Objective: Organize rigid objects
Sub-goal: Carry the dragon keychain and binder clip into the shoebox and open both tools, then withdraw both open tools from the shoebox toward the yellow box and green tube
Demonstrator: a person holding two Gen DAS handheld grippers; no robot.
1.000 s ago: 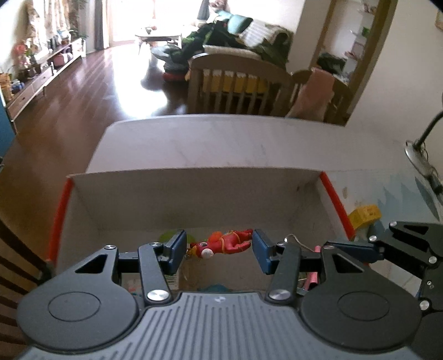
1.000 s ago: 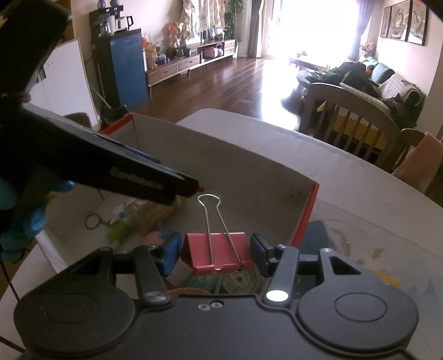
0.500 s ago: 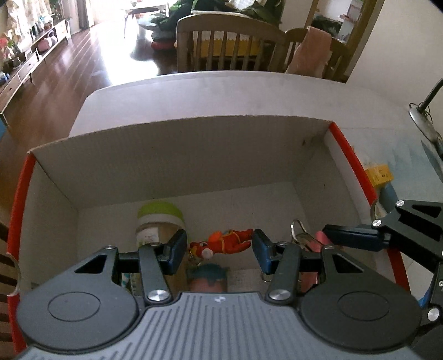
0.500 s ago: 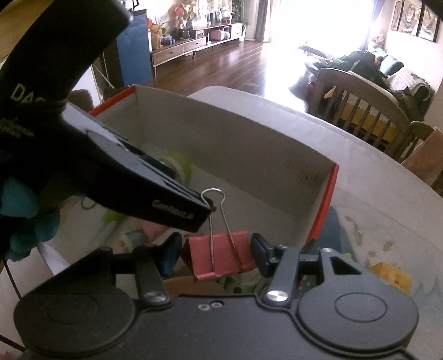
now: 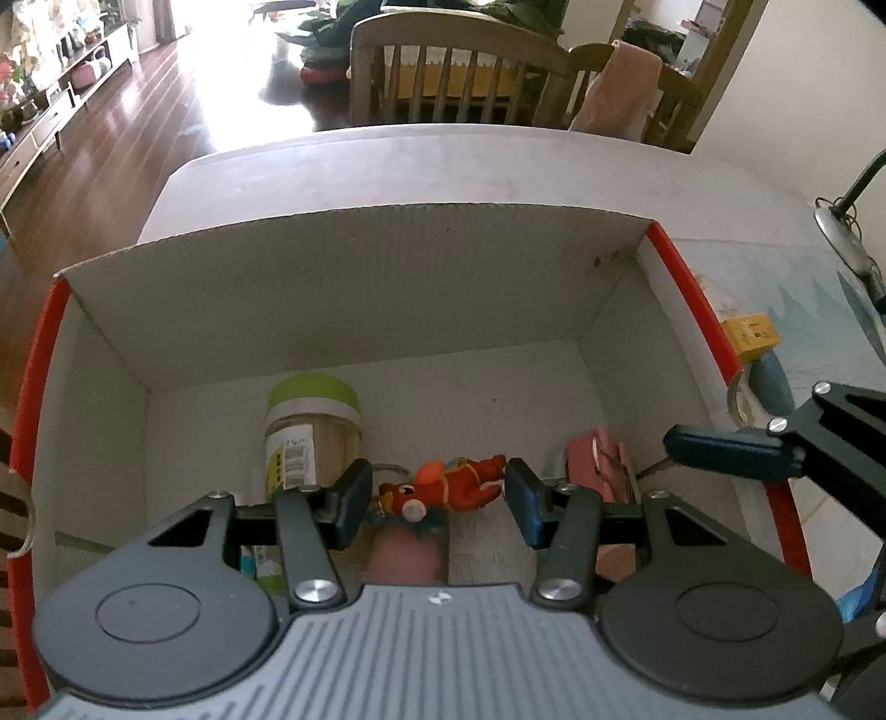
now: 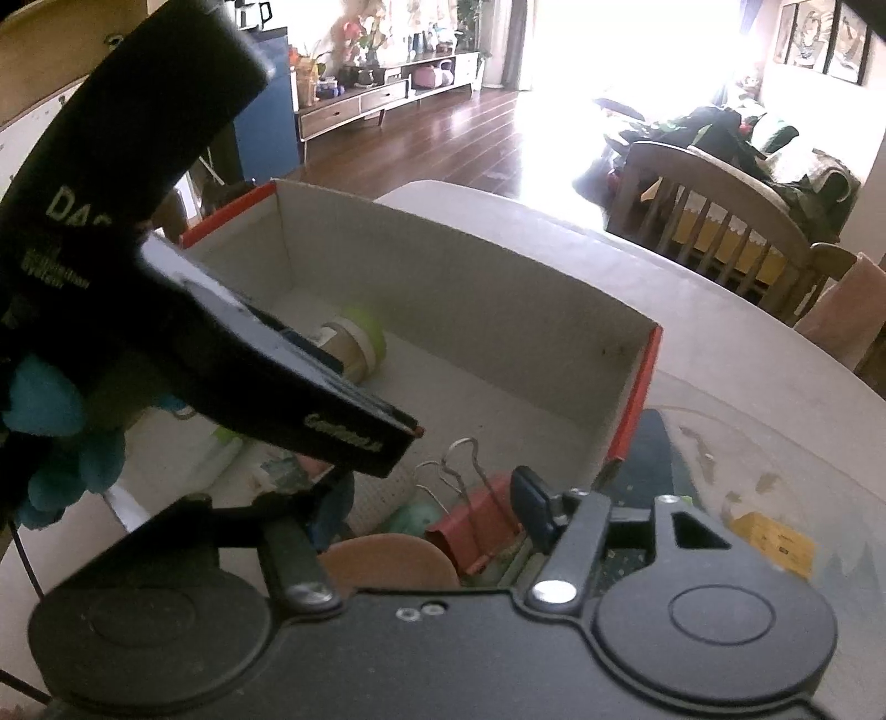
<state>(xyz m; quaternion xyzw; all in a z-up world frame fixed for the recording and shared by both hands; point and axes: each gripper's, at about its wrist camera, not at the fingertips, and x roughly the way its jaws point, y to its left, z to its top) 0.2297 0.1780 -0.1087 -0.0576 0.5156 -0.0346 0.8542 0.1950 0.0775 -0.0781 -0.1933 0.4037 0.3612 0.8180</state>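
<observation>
The open corrugated cardboard box with red edges (image 5: 354,299) looks matt and a little rough. The pink binder clip (image 6: 476,526) has shiny wire handles. The dark wooden floor (image 6: 443,133) is glossy.

Bright daylight flooding in through window (image 6: 637,39), glaring off dark wooden floor (image 5: 111,160). Wooden chair (image 5: 454,72) standing behind pale table (image 5: 443,166). Low sideboard (image 6: 382,94) running along wall, blue cabinet (image 6: 266,127) beside it. Framed pictures (image 6: 825,33) hanging on far wall. Cluttered sofa (image 6: 775,144) sitting beyond.
</observation>
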